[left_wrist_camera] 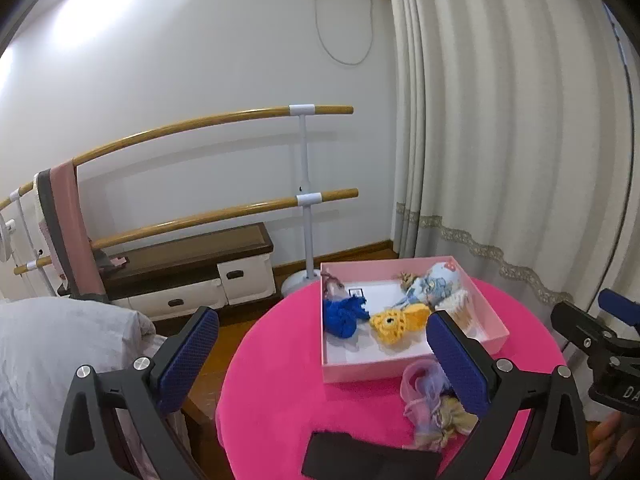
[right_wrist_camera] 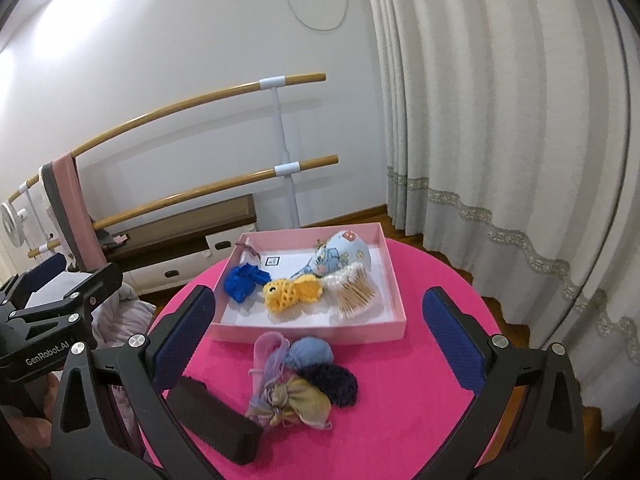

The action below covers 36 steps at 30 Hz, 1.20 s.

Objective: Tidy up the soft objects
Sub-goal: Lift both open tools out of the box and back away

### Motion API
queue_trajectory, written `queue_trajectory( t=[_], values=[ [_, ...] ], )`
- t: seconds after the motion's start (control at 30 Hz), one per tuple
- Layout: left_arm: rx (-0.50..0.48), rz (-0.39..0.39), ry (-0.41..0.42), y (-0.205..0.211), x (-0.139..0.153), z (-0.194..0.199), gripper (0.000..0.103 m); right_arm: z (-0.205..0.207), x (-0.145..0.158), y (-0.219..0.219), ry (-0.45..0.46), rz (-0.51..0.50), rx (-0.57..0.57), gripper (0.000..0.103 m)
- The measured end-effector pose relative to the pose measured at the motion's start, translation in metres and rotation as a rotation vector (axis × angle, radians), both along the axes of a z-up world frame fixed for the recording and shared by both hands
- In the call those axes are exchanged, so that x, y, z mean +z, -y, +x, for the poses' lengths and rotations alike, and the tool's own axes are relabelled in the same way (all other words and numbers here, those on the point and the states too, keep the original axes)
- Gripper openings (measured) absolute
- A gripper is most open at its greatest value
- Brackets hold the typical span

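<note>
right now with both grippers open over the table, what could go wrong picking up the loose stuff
1. The sheer organza pouches, light blue pouch and dark knitted piece lie bunched together, so a grasp may lift several.
2. The shallow pink box sits close behind; a finger could nudge it.

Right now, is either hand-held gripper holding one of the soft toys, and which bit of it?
No. The left hand-held gripper and the right hand-held gripper are both open and empty; the pouches lie untouched on the pink table.
</note>
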State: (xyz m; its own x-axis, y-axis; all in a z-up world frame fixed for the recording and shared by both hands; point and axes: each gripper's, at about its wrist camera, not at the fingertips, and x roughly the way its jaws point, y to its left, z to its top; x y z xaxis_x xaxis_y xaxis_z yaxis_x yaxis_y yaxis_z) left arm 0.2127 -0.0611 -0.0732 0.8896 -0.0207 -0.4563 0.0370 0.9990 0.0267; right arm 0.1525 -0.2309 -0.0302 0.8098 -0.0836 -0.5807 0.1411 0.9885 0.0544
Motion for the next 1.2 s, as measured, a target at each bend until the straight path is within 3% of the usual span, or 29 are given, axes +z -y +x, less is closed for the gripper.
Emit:
queue_trajectory(
  t=[0.33,0.6,1.2],
  values=[
    [-0.001,-0.046,-0.044,-0.015,0.009,-0.036,0.103,-0.028,-0.007,0.004,-0.014,0.006,-0.016,0.103],
    [0.019,-0.037,-0.035,-0.024,0.012,-0.057,0.103,-0.043,-0.003,0.002,0.005,-0.002,-0.020,0.103],
    [0.017,-0.054,-0.057,-0.032,0.005,-0.061,0.103,-0.041,-0.007,0.009,-0.007,-0.008,-0.034,0.103]
  ],
)
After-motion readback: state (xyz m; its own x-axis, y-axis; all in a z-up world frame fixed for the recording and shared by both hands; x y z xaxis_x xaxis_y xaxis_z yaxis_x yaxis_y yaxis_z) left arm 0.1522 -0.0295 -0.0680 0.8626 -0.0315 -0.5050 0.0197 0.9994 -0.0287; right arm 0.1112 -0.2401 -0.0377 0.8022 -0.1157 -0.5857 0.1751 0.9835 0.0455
